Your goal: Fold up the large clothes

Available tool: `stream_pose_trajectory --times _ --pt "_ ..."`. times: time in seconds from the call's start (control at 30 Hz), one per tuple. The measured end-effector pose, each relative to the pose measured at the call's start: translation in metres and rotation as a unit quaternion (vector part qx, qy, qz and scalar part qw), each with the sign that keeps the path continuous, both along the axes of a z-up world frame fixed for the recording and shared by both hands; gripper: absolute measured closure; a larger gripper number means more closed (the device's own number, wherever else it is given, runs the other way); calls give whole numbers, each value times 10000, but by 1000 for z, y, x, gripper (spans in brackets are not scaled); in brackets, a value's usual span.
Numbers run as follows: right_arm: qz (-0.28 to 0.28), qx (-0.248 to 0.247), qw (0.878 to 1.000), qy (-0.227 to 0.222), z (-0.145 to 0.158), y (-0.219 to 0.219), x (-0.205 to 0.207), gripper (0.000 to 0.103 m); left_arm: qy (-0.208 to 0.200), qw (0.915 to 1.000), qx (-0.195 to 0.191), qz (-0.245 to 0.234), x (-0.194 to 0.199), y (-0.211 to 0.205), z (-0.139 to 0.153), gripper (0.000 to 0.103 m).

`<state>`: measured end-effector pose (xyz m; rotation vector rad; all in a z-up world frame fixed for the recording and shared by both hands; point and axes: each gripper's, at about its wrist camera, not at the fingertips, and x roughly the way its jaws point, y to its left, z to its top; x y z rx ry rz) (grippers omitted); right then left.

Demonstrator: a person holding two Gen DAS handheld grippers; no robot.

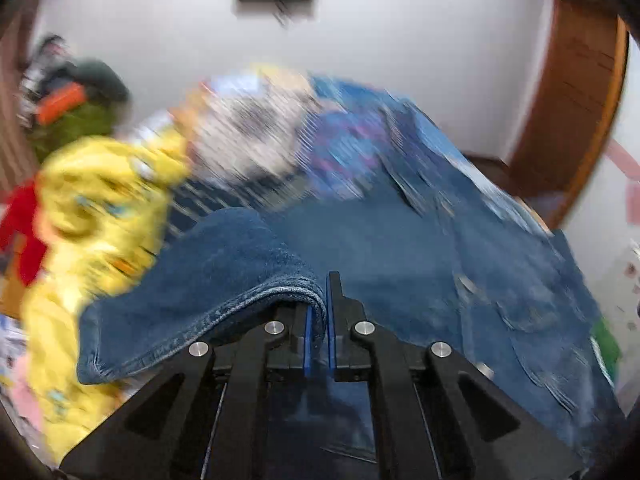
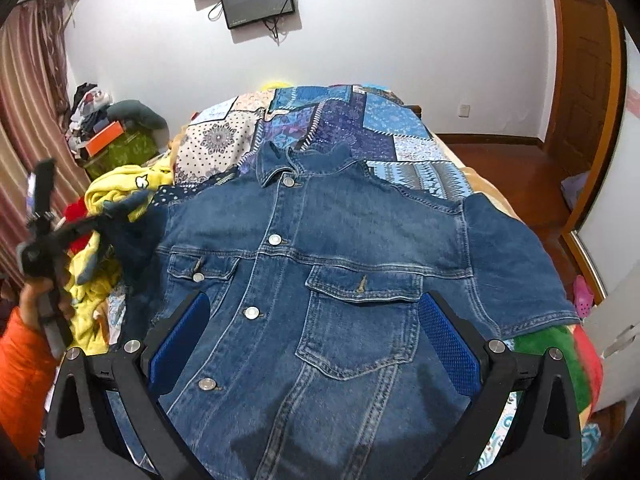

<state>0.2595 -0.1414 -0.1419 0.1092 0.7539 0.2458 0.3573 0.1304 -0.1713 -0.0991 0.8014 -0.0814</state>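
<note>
A blue denim jacket (image 2: 340, 248) lies front up and buttoned on the bed, collar at the far end. My right gripper (image 2: 314, 340) hovers open over its lower front, with a blue pad on either side of the chest pocket (image 2: 360, 320) and nothing between them. My left gripper (image 1: 319, 300) is shut on the cuff of the jacket's left sleeve (image 1: 224, 280), which is lifted and draped over its left finger. In the right wrist view the left gripper (image 2: 106, 218) appears blurred at the left edge, held by a hand (image 2: 36, 300) in an orange sleeve. The right sleeve (image 2: 512, 264) lies flat.
A patchwork quilt (image 2: 320, 120) covers the bed. Yellow clothing (image 2: 116, 188) and red clothing are heaped at the bed's left side, and green and red fabric (image 2: 552, 348) lies at the right. A cluttered pile with an orange box (image 2: 104, 140), a curtain, a wooden door (image 2: 584, 80) and wall screens surround the bed.
</note>
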Motion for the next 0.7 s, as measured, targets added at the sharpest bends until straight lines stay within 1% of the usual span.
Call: stream_pose_trajectory --times 0.03,0.1,0.13,0.23,0.27,0.33,0.37,0.4,0.43,0.47,0.53,0.6,0.63,0.7 --pt "-3 20 10000 -10 1 -1 -2 0 203 9997 -65 -138 2 -9 -11 99" --pt "-14 44 10000 -46 3 -5 -5 0 629 9977 -118 -220 2 -24 -35 98" --pt "-24 44 10000 -64 4 -7 -7 0 731 9969 -184 -231 -1 -27 -41 98" --pt "-64 28 9999 -106 6 -11 -9 0 1134 9916 -615 -126 -8 -24 -60 98" --pt "-80 20 9999 -112 6 -12 -10 0 1181 9905 -694 -82 -12 -21 -63 93" --pt "-111 3 9999 -118 5 -13 -10 0 1222 9889 -846 69 -20 -10 -60 74" --pt "-126 2 9999 -117 5 -14 -10 0 1178 9890 -876 163 -27 -5 -58 52" --pt "-146 8 9998 -104 3 -14 -9 0 1107 9894 -894 304 -34 1 -55 41" --pt "-156 23 9998 -94 2 -15 -9 0 1005 9893 -930 501 -42 10 -50 25" --pt "-166 48 9998 -77 1 -16 -9 0 876 9882 -1034 716 -48 24 -44 17" --pt "-167 94 9998 -37 -1 -15 -8 0 772 9832 -1303 1020 -55 49 -40 14" --pt "-151 110 9998 -2 -3 -14 -8 0 742 9740 -1665 1345 -63 78 -42 13" --pt "-134 98 9999 10 -4 -12 -7 0 778 9682 -1840 1503 -64 94 -47 13" --pt "-103 73 9999 16 -6 -9 -6 0 968 9522 -2315 1740 -68 124 -61 14"
